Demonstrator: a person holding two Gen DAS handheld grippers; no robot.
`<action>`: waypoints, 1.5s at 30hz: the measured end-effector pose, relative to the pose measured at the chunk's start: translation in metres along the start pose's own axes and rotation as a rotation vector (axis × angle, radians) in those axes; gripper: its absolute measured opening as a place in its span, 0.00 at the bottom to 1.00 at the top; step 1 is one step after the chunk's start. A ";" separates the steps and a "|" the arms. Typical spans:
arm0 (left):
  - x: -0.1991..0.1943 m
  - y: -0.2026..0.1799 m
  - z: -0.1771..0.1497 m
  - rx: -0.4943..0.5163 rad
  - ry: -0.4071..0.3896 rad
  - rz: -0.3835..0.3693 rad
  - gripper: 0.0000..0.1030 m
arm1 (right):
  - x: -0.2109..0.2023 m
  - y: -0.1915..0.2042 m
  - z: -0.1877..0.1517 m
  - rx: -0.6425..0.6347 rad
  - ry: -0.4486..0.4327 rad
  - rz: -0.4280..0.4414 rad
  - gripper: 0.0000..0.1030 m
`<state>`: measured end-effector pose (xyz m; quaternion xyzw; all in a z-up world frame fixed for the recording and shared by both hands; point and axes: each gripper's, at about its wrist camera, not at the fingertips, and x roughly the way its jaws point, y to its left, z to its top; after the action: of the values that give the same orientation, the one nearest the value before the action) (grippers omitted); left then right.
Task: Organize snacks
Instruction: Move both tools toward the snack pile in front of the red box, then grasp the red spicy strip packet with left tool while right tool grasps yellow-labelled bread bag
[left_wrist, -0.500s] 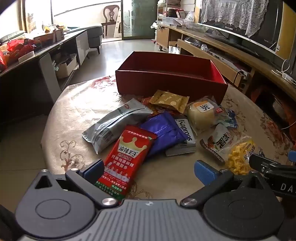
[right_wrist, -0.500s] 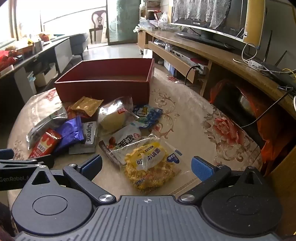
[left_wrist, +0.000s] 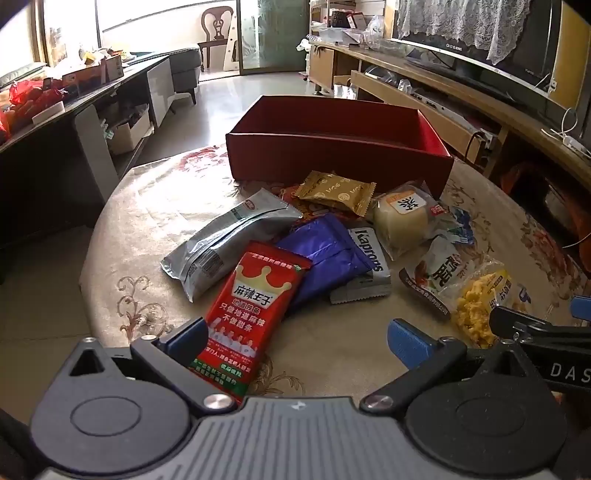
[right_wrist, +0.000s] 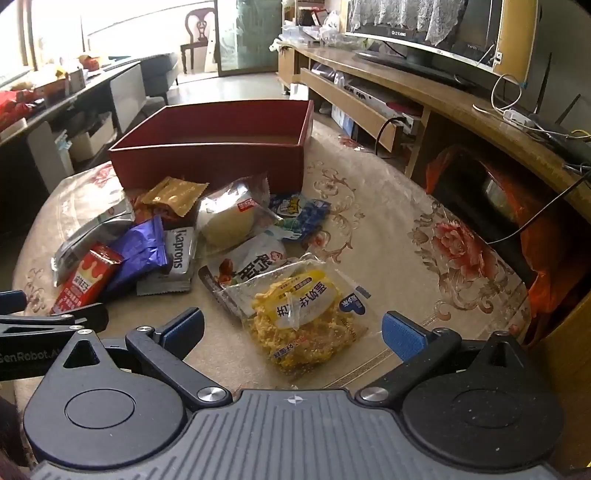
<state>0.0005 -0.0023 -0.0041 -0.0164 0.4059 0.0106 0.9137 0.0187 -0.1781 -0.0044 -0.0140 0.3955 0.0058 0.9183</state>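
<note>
1. The round table (right_wrist: 388, 258), under a floral cloth, carries everything: a box at the back and a heap of snack packets in front of it.
2. The red box (left_wrist: 332, 155) sits open-topped at the far side of the table. From here only bare floor and walls show inside it; no packet is seen in it.
3. The left gripper (left_wrist: 295, 338) is held low at the near edge with its jaws spread wide, clamped on nothing. The near end of the red packet (left_wrist: 255, 314) lies between them, close against the left finger; whether it touches I cannot tell.
4. The right gripper (right_wrist: 293, 326) also has its jaws wide apart and holds nothing. The clear bag of yellow snacks (right_wrist: 306, 314) lies on the cloth between them.
5. The silver pouch (left_wrist: 225, 240) lies at the left of the heap, beside the red packet.
6. The purple packet (left_wrist: 325, 251) lies partly under the red one and over a grey wafer pack (left_wrist: 365, 266).
7. A pale bun in clear wrap (left_wrist: 402, 218) and a gold packet (left_wrist: 336, 192) lie just before the box.
</note>
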 end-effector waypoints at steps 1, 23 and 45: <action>0.000 0.000 0.000 -0.002 0.002 -0.002 1.00 | 0.001 0.000 0.000 -0.001 0.002 -0.001 1.00; 0.002 0.002 -0.001 -0.003 0.012 -0.001 1.00 | 0.005 0.001 -0.003 0.004 0.026 0.008 1.00; 0.011 0.030 -0.002 -0.037 0.036 0.023 0.96 | 0.021 0.028 0.005 -0.053 0.089 0.057 0.99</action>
<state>0.0053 0.0272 -0.0142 -0.0289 0.4221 0.0285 0.9057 0.0361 -0.1504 -0.0173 -0.0270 0.4358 0.0420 0.8987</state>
